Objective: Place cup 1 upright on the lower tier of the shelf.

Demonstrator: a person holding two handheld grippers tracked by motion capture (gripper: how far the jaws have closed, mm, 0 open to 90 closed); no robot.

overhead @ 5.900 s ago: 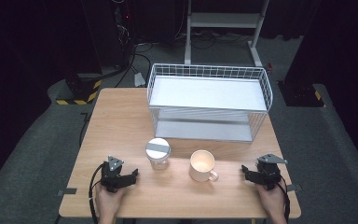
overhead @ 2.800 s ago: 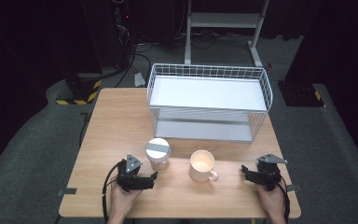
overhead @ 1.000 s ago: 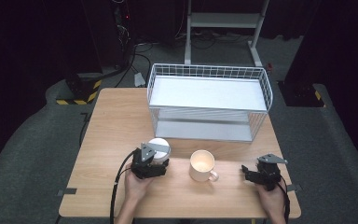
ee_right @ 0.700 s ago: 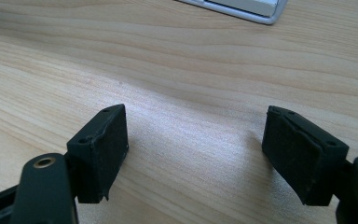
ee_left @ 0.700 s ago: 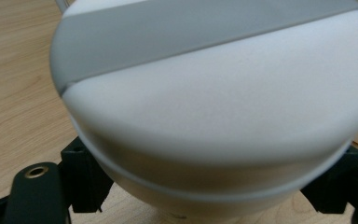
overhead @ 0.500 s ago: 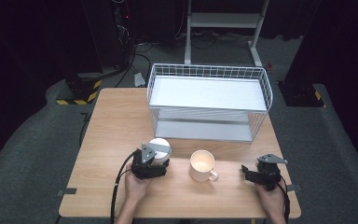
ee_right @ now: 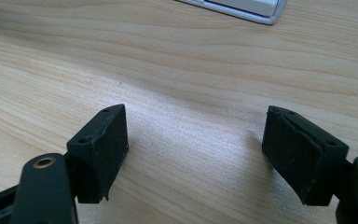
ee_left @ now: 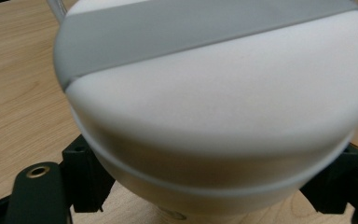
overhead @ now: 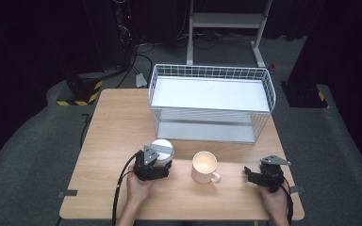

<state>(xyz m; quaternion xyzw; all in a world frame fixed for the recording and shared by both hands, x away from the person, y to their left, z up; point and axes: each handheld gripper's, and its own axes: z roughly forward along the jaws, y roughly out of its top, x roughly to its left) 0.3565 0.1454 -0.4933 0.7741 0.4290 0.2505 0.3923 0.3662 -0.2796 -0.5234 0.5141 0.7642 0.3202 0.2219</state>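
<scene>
The white lidded cup (overhead: 162,149) with a grey band across its top stands on the near left part of the wooden table (overhead: 118,122), just in front of the wire rack (overhead: 211,101), and my left gripper (overhead: 154,168) has it between its jaws. In the left gripper view the cup (ee_left: 214,107) bulges over both black pads, which sit against its lower sides (a grip, as far as I can judge, though the contact itself is partly hidden under the curve). The cup rests on the table, so I'd say the reach and the closing are done, and the lift and the placing, probably into the rack, are left to do.

My right gripper (overhead: 262,176) lies at the near right of the table, jaws apart with bare wood between them; its own view shows the two pads (ee_right: 103,144) wide of each other and nothing in the gap.

Counting: one lidded cup, one cream mug (overhead: 205,167) with a handle to its right, one two-shelf rack, two grippers
</scene>
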